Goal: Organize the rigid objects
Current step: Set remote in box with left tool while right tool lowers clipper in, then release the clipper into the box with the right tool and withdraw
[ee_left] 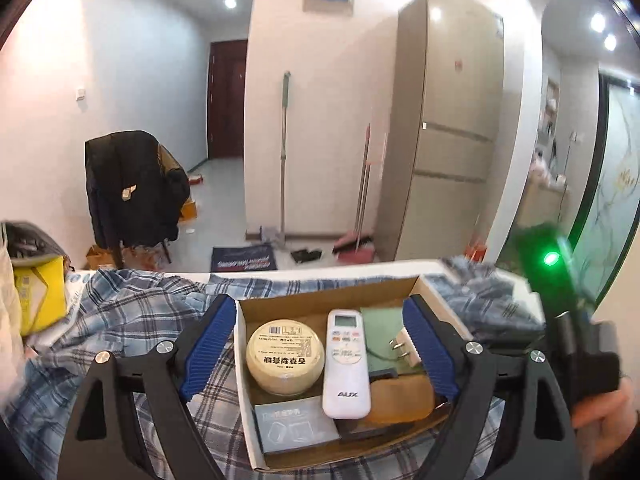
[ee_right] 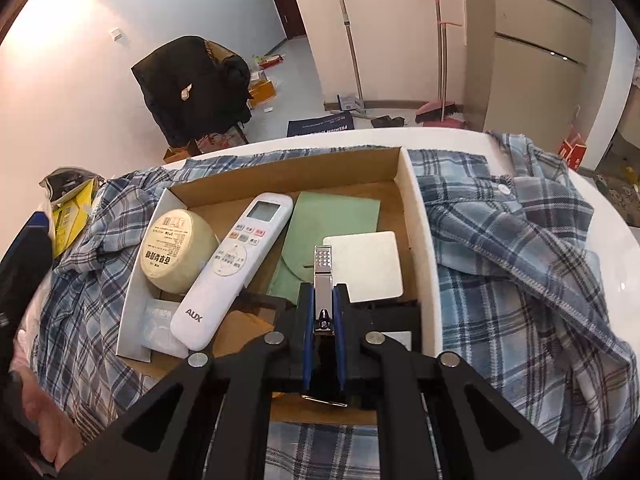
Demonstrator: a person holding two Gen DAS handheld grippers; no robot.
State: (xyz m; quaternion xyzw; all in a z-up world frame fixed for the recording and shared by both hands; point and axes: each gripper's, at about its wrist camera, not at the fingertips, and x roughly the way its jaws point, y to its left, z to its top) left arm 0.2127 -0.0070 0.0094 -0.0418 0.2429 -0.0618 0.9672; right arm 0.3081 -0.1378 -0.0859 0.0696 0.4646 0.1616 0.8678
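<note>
An open cardboard box (ee_left: pixel 320 292) (ee_right: pixel 420 240) lies on a plaid shirt (ee_right: pixel 520 260). In it are a round cream tin (ee_left: pixel 285 354) (ee_right: pixel 176 248), a white AUX remote (ee_left: pixel 346 364) (ee_right: pixel 236 264), a green pouch (ee_left: pixel 380 320) (ee_right: pixel 332 216), a white plug adapter (ee_left: pixel 400 346) (ee_right: pixel 368 264) and a small grey packet (ee_left: pixel 294 424). My left gripper (ee_left: pixel 318 304) is open, its blue pads astride the tin and remote and touching neither. My right gripper (ee_right: pixel 322 300) is shut on a silver nail clipper (ee_right: pixel 322 272), held over the box's near right part.
The shirt covers a white round table (ee_right: pixel 360 136). A yellow package (ee_left: pixel 36 296) and bags sit at the table's left. A chair with a dark coat (ee_left: pixel 132 188), a fridge (ee_left: pixel 452 132) and brooms stand beyond. A hand (ee_left: pixel 608 420) shows at the right edge.
</note>
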